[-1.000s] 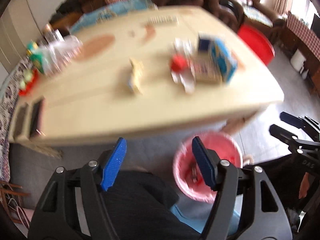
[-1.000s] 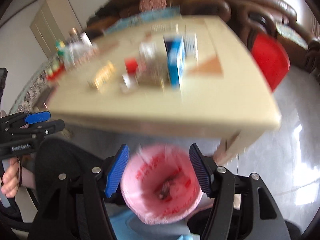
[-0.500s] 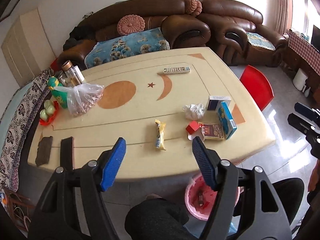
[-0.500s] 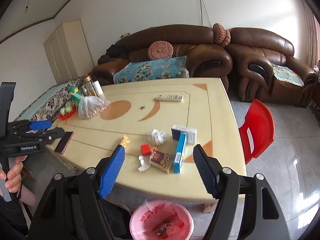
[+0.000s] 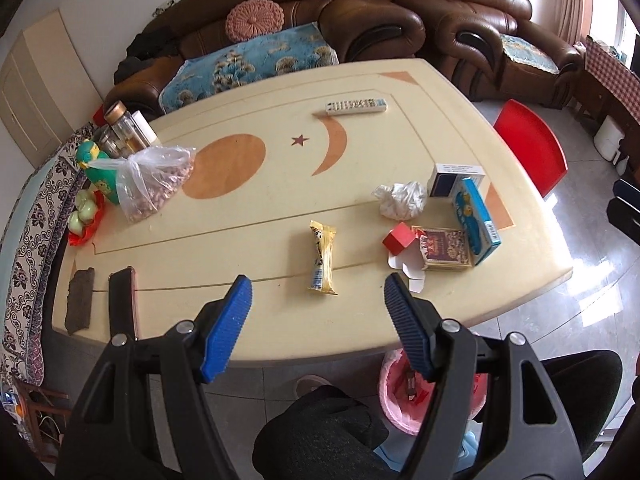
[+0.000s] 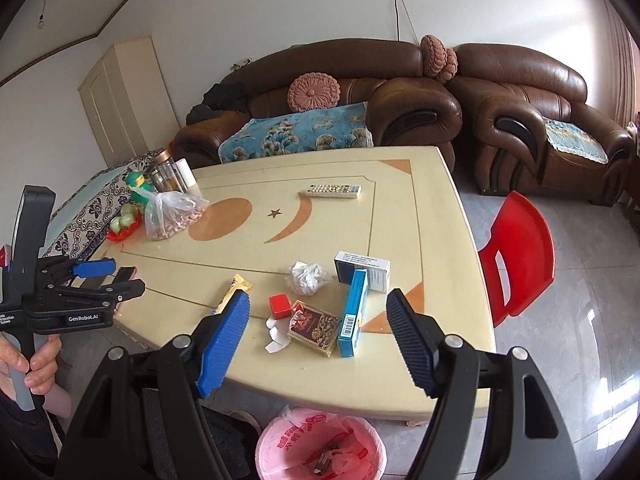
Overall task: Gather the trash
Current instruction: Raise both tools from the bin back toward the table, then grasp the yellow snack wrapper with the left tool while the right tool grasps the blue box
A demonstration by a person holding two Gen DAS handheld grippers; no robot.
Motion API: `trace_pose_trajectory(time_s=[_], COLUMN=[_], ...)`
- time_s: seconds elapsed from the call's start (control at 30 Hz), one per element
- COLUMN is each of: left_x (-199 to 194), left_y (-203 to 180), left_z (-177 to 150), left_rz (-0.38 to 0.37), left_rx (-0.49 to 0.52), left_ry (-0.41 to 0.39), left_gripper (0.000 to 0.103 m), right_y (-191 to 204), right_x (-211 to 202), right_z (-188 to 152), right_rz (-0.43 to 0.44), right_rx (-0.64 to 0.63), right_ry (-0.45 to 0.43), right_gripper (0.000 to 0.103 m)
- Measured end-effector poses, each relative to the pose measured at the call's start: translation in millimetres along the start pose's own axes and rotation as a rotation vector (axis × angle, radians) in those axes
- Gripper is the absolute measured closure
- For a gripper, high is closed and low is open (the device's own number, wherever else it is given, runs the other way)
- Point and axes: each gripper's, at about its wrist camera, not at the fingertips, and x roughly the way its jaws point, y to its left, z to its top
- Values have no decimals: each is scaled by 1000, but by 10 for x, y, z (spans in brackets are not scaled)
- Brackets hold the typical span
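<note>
We hold the left tool (image 5: 318, 304) and the right tool (image 6: 318, 316) spread and empty above the counter (image 5: 280, 184). The yellow wrapper (image 5: 322, 258), crumpled tissue (image 5: 400, 199) and boxes (image 6: 348, 308) lie near its front edge; the pink-lined bin (image 6: 320, 446) stands on the floor below.

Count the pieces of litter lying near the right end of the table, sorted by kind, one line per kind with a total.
Boxes: 4 - white-and-navy box, blue box, dark red patterned box, small red box
Crumpled tissue: 1
Snack wrapper: 1
White paper scrap: 1
Total: 7
</note>
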Motion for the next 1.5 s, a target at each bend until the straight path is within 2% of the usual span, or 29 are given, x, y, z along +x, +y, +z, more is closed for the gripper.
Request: trace_pose_trajectory(time_s=[0.47, 1.07, 1.5], left_x=[703, 1679, 2148], left_y=[-28, 23, 86], left_z=[152, 261, 284], left_rz=[2, 4, 2], left_rx=[8, -7, -11], left_ry=[116, 270, 339], left_gripper=[35, 35, 35], right_y=[-162, -403, -498], right_x=[510, 1418, 2035], right_z=[47, -15, -119], right_rz=[-10, -17, -24], right_rx=[24, 49, 63], right_ry=[65, 205, 294], right_gripper=[34, 34, 34])
